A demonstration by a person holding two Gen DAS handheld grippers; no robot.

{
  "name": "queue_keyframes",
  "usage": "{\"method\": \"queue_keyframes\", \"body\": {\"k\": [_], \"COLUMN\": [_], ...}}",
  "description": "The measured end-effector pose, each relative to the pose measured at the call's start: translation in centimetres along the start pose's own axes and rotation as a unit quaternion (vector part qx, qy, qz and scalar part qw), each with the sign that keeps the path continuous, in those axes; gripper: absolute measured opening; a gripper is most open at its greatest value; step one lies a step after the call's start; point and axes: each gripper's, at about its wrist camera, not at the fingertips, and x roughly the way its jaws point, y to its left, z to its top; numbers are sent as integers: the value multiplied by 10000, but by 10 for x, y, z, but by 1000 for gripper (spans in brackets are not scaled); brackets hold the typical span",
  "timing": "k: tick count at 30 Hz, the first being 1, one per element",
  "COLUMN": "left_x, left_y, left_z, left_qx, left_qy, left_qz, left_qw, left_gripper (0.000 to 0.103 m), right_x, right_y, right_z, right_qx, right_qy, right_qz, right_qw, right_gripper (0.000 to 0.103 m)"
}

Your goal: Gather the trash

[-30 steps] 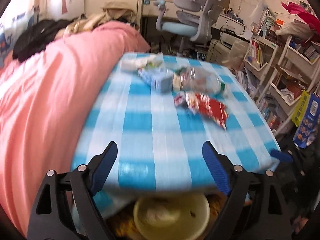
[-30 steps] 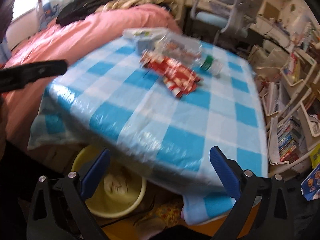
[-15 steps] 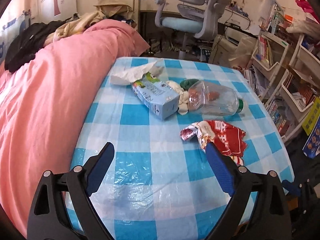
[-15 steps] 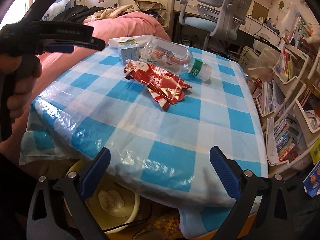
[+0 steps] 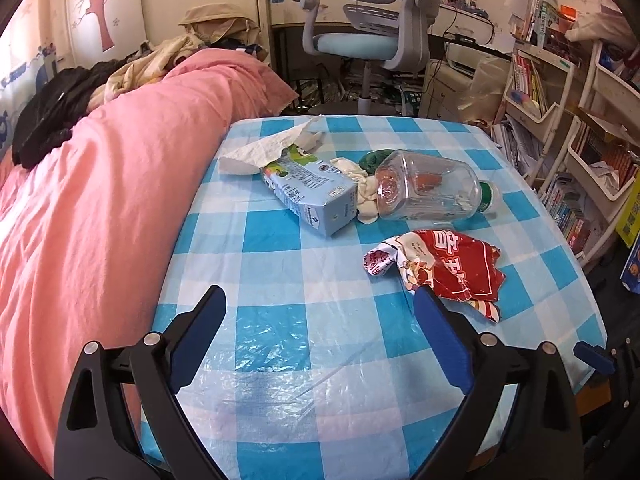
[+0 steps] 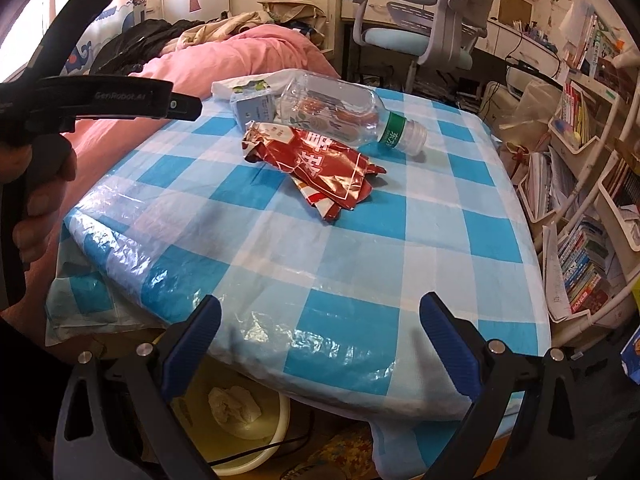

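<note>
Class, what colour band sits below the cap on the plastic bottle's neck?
Green, with white writing, on the bottle; clearest in the right wrist view.

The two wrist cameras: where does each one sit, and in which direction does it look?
Left wrist: on the left gripper, above the table's near end, looking down the checked tablecloth to the milk carton; its own blue fingers are opening, nothing between them.
Right wrist: on the right gripper, off the table's near corner, looking across it; own fingers open, the left gripper's handle and hand at left, yellow basin below.
Shared: carton, plastic bottle, red wrapper.
</note>
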Motion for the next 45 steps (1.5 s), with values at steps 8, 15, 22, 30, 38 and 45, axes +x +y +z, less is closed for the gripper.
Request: {"method": "queue_keyframes", "body": {"k": [8,15,22,30,38,45], "left_x": [-5,-6,-5,-5,-5,-5], "left_y": [1,1,1,2,2,2], "left_z": [-1,0,0,0,0,0], "left_qx": [-80,-91,-89,-91,-91,-90], "left_qy": [-41,-41,-41,-42,-42,-42], "left_qz": [-23,-28,-26,-26,-24,-24], "left_qw": [10000,9999,9999,9999,9999,9999], "left_gripper": [92,92,92,93,93,93], "right_x": [-1,0,-1,0,0,2], "right_y": [2,3,4,7,7,9], "right_z": [-1,-1,-1,-2,-2,-3], "right_qx": [-41,-51,-63,-84,-86,-96], "right_qy": [-23,-26,-25,-1,6,19], "right_qz": [-28,-31,-19,-5,0,16], "right_qw": [10000,10000,10000,10000,10000,10000], "right_gripper": [95,95,95,95,95,95]}}
